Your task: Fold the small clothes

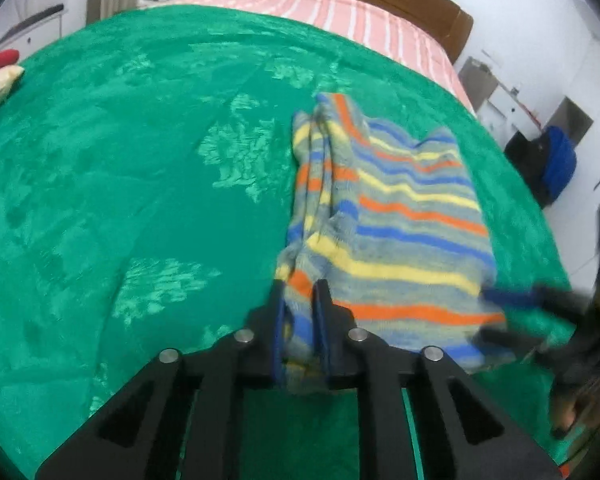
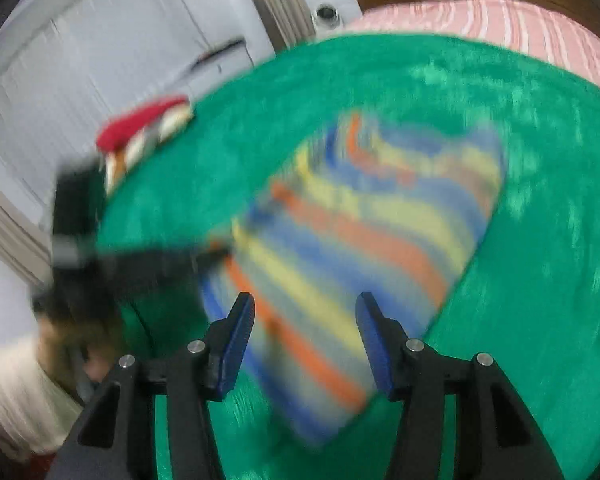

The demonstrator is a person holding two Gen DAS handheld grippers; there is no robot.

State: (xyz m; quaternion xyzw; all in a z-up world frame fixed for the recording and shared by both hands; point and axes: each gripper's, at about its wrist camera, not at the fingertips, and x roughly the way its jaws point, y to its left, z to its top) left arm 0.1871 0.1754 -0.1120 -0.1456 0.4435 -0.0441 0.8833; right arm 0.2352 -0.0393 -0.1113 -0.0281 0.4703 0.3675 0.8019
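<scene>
The striped garment [image 1: 400,216] lies folded on the green blanket [image 1: 120,184] covering the bed. The left tool [image 1: 300,286] pinches its bunched near edge; the right tool [image 2: 305,300] hangs open above it.

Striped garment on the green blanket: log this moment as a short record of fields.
surface: green blanket on a bed
garment: striped garment, partly folded, lying on the blanket
left gripper: shut on the garment's near left edge
right gripper: open over the garment, not gripping
other items: red and cream cloth at the blanket's edge
</scene>
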